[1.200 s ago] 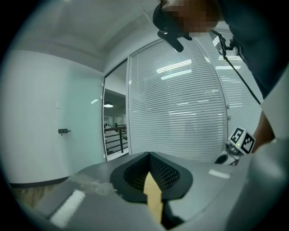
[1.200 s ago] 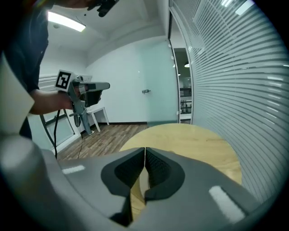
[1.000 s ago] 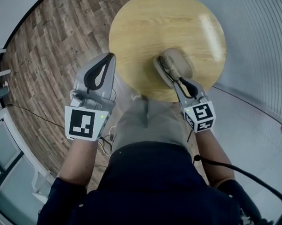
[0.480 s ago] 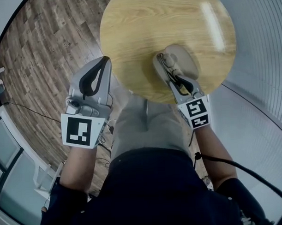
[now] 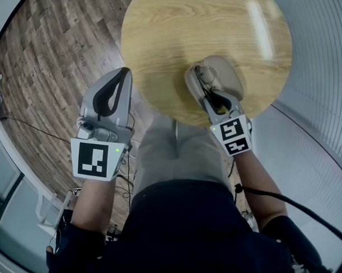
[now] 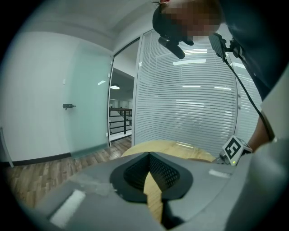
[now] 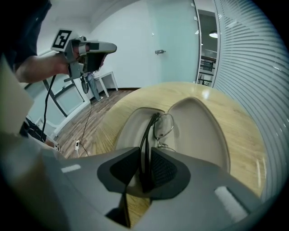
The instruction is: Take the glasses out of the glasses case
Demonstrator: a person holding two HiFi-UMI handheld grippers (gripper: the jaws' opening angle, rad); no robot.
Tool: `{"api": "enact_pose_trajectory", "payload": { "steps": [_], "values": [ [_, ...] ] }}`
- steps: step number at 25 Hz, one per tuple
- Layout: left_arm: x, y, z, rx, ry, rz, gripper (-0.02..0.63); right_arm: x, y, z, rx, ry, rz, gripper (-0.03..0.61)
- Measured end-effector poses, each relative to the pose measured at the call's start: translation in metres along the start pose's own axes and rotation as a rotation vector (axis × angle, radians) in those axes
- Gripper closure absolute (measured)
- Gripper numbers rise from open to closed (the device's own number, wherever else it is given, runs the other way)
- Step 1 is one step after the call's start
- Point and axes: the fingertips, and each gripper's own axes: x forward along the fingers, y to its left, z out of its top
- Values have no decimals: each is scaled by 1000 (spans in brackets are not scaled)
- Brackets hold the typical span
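Note:
An open beige glasses case (image 5: pixel 227 69) lies near the front edge of the round wooden table (image 5: pixel 184 32). In the right gripper view both shells of the case (image 7: pixel 198 122) show, with the dark-framed glasses (image 7: pixel 161 125) lying in the left shell. My right gripper (image 7: pixel 145 158) is shut on the folded dark temple arms of the glasses, which run straight between its pads. The head view shows the right gripper (image 5: pixel 197 75) reaching into the case from the front. My left gripper (image 5: pixel 123 74) hangs off the table's left edge over the floor, shut and holding nothing (image 6: pixel 148 155).
Dark wood floor (image 5: pixel 50 59) surrounds the table, with cables (image 5: pixel 127 174) on it near my legs. A wall of white blinds (image 7: pixel 253 67) stands to the right and glass partitions (image 6: pixel 90 103) lie beyond the table. My torso fills the lower half of the head view.
The right gripper has stayed at the case, shut on the glasses. The left gripper has drifted slightly left, away from the table edge.

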Motion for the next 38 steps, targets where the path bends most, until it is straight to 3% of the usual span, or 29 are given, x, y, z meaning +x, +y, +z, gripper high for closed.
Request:
{"api": "enact_pose_trajectory", "payload": {
  "steps": [5,14,20,27,33,38],
  "values": [
    [-7,3,5,-5,0,4,607,-6,6,6,12,16,9,549],
    [-19,-2,29,11,-66,3,607,-25,10,20,20,-28,8,551],
    [-30,-8,48,29,-54,12,607,-49,16,38,4,-63,-9,551],
    [-55,-18,102,62,-126,-2,607,-96,13,70,-8,-120,-65,551],
    [-71,-28,125,91,-148,-5,607,-124,15,85,-14,-161,-88,551],
    [-83,-26,169,137,-198,-7,607,-160,11,122,-21,-221,-122,551]
  ]
}}
